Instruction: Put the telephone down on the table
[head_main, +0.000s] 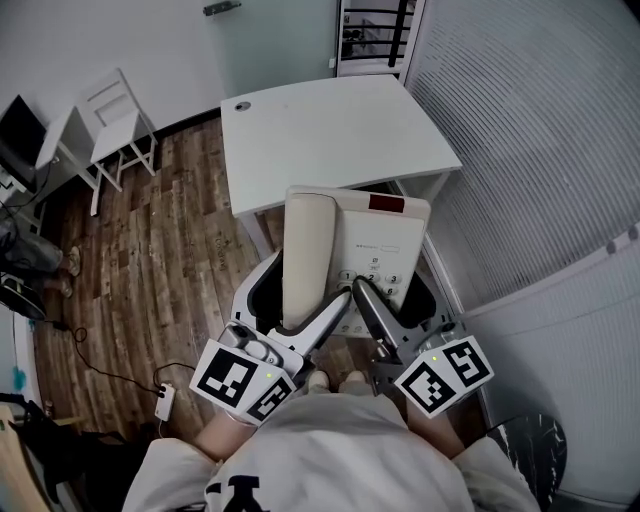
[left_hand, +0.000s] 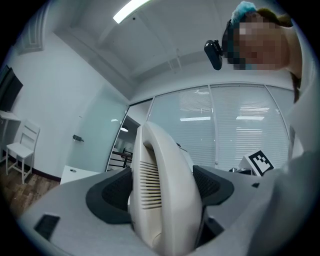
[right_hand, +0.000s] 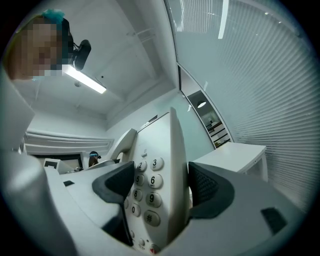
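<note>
The cream telephone (head_main: 372, 238), with its handset (head_main: 308, 255) lying in the cradle, is held in the air in front of the person, short of the white table (head_main: 330, 130). My left gripper (head_main: 332, 312) is shut on the near end of the handset (left_hand: 165, 195), whose ribbed end sits between the dark pads (left_hand: 112, 192). My right gripper (head_main: 362, 296) is shut on the telephone's near edge by the keypad (right_hand: 150, 187). The right gripper view shows the number keys facing left and the table (right_hand: 235, 152) beyond.
A white-and-black object (head_main: 252, 292) sits under the telephone. A white chair (head_main: 115, 110) stands at the far left on the wood floor. A cable and power strip (head_main: 163, 402) lie at the lower left. A blind-covered glass wall (head_main: 530, 140) runs along the right.
</note>
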